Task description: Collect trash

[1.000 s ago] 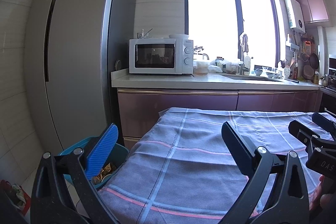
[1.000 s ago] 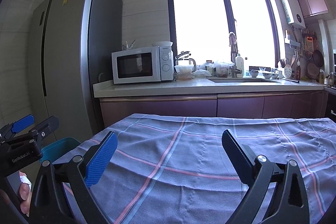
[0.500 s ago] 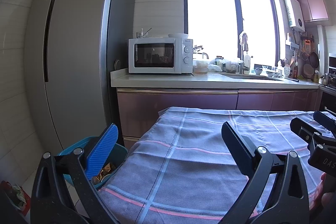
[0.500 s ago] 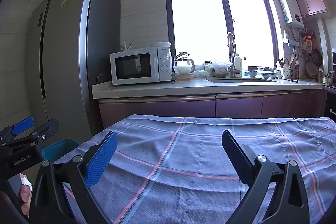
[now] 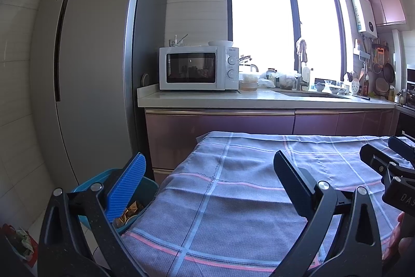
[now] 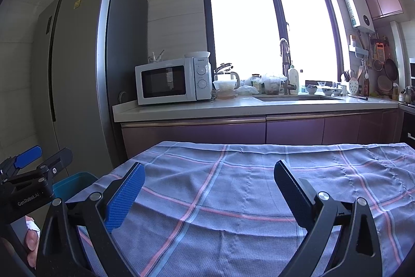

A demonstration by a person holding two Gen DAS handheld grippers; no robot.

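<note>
The blue bin (image 5: 147,188) is half hidden behind the left tool (image 5: 207,186) and the cloth (image 5: 233,212); the brown scraps (image 5: 129,210) inside it are too small to identify. In the right view only one corner of the bin (image 6: 75,182) shows. The red bag (image 5: 18,242) on the floor is cut by the picture's edge. The jars (image 6: 259,85) near the sink are too small to tell.

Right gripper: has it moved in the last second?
Yes, slightly. In its own view the microwave and fridge have drifted left, so the right gripper, open and empty, has edged or turned rightward.
</note>
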